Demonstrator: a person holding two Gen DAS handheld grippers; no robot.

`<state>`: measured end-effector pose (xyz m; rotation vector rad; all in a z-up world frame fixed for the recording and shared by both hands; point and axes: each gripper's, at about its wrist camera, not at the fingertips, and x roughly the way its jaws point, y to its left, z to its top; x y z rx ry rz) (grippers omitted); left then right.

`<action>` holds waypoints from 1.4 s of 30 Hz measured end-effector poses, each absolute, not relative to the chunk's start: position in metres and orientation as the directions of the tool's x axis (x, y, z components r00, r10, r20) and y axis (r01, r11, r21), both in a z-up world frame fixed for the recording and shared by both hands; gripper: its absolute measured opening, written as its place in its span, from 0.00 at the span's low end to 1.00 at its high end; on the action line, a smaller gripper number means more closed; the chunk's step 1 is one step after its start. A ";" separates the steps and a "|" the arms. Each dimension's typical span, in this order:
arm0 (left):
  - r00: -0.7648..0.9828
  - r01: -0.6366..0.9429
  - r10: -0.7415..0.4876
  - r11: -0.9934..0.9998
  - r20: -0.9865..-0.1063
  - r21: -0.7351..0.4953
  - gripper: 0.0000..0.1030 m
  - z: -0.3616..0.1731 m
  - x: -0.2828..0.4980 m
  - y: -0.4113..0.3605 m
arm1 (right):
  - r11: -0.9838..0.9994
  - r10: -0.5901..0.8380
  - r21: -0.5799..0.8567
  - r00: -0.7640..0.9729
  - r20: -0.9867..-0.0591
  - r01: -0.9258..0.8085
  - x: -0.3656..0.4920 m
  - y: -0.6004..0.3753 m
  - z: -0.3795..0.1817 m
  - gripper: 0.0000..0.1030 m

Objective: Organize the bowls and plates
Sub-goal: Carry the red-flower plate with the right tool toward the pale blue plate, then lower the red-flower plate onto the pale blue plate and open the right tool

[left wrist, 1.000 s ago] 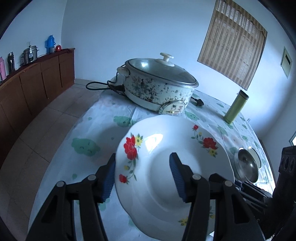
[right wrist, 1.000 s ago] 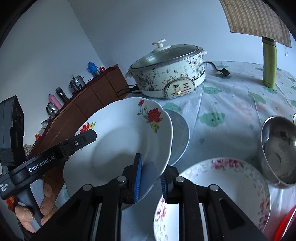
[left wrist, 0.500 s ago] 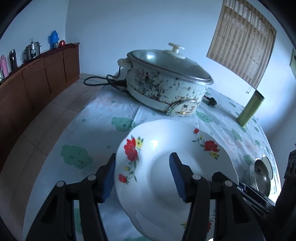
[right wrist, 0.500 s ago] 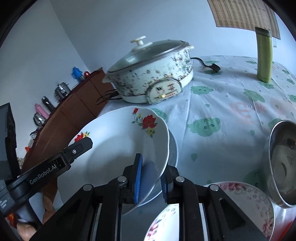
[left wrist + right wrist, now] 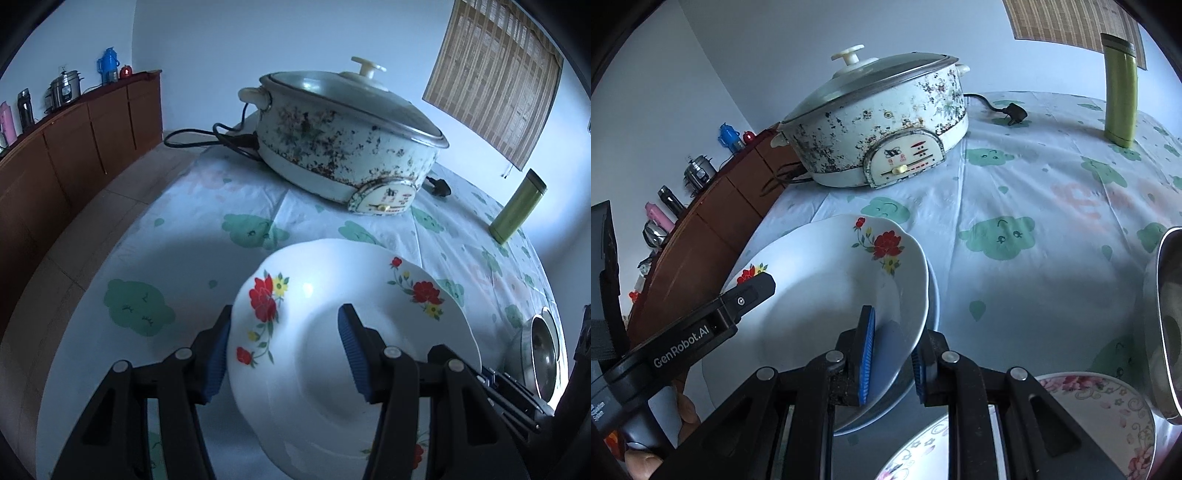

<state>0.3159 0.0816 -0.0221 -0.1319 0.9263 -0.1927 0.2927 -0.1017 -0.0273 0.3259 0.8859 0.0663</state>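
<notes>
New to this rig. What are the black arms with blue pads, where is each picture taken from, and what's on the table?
There is no robot here. A person holds a pair of hand-held tongs in each hand, each with a fisheye camera looking along its two fingers.

The left view shows the left tongs straddling the edge of a white red-flowered plate; whether the pads press on it I cannot tell. The right view shows the right tongs clamped shut on the same plate's opposite rim, so the plate is carried between both hands.

On the cloud-print tablecloth stand a speckled electric pot, a green flask, a steel bowl and a pink-flowered plate.
</notes>
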 end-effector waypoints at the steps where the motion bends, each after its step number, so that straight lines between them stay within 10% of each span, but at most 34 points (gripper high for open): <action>1: 0.582 0.106 -0.221 0.975 -0.783 -0.196 0.53 -0.023 0.317 0.081 | 0.949 0.188 0.305 0.633 -0.751 0.079 0.293 -0.102 -0.028 0.20; 21: 0.627 0.127 -0.116 0.991 -0.771 -0.046 0.54 -0.029 0.310 0.059 | 0.962 0.153 0.265 0.661 -0.734 0.071 0.287 -0.096 -0.024 0.28; 29: 0.656 0.071 -0.065 0.997 -0.752 -0.025 0.67 -0.025 0.309 0.068 | 0.878 0.316 0.472 0.645 -0.696 0.080 0.283 -0.106 -0.027 0.50; 42: 0.632 0.033 -0.025 0.999 -0.774 -0.006 0.67 -0.038 0.317 0.074 | 0.768 0.421 0.617 0.590 -0.688 0.171 0.274 -0.115 -0.025 0.51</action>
